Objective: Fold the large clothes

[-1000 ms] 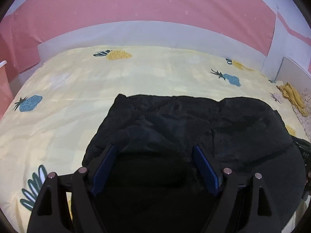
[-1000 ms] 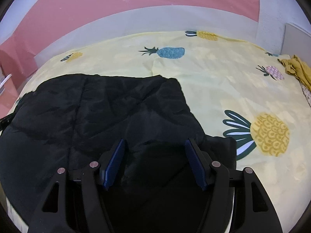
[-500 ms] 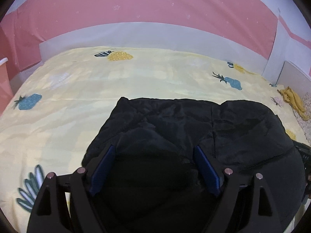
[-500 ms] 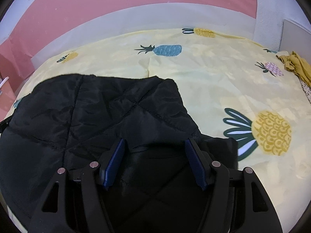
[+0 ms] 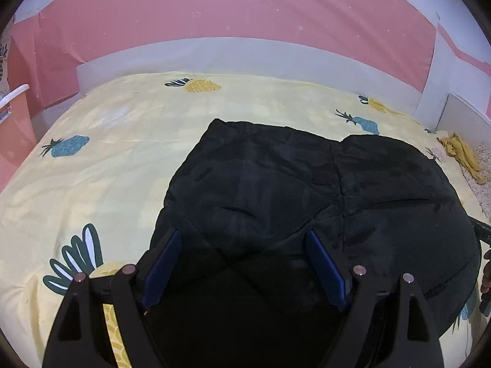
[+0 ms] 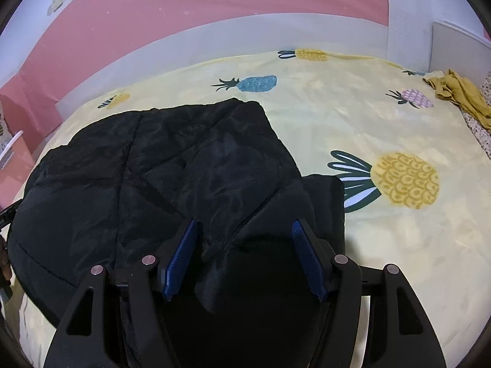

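Black jacket (image 5: 276, 184) on pineapple sheet (image 5: 107, 168); mustard garment (image 6: 460, 95) well apart.

Ahead of the left gripper (image 5: 242, 245) the bulky black quilted jacket (image 5: 307, 190) blocks the way, while bare yellow pineapple-print bedsheet (image 5: 122, 159) lies free to its left and beyond.

No text, label, brand, number or sign can be read in either view; the sheet (image 5: 129, 159) carries only pineapple prints, and the wall (image 5: 245, 9) only faint stars.
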### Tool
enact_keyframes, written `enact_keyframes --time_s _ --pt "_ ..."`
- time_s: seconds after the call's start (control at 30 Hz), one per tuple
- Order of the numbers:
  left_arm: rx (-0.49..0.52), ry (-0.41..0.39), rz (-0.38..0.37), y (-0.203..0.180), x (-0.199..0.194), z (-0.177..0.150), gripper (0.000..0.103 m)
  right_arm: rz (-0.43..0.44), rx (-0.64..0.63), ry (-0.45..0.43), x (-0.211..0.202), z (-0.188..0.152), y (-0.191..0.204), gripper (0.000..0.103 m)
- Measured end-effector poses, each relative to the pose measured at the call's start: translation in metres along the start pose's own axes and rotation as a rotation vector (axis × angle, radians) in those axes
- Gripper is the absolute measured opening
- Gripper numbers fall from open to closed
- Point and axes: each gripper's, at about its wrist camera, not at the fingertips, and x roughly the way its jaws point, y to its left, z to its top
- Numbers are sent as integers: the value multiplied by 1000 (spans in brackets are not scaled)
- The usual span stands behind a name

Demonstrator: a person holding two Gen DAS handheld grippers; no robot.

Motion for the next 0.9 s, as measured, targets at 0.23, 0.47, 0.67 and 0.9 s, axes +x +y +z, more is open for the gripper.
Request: enact_keyframes --time_s 0.23,0.47,0.67,0.9 --pt "10 4 11 -1 -5 -2 85 -7 -9 -12 -12 0 0 64" --pt "21 -11 28 -5 -16 5 84 2 -11 -39 -29 6 1 64" --pt "46 -9 48 -6 -10 10 85 -3 -19 34 -6 7 -1 64" --pt "-3 -16 25 6 -24 8 84 -18 -3 -15 -24 8 -3 64"
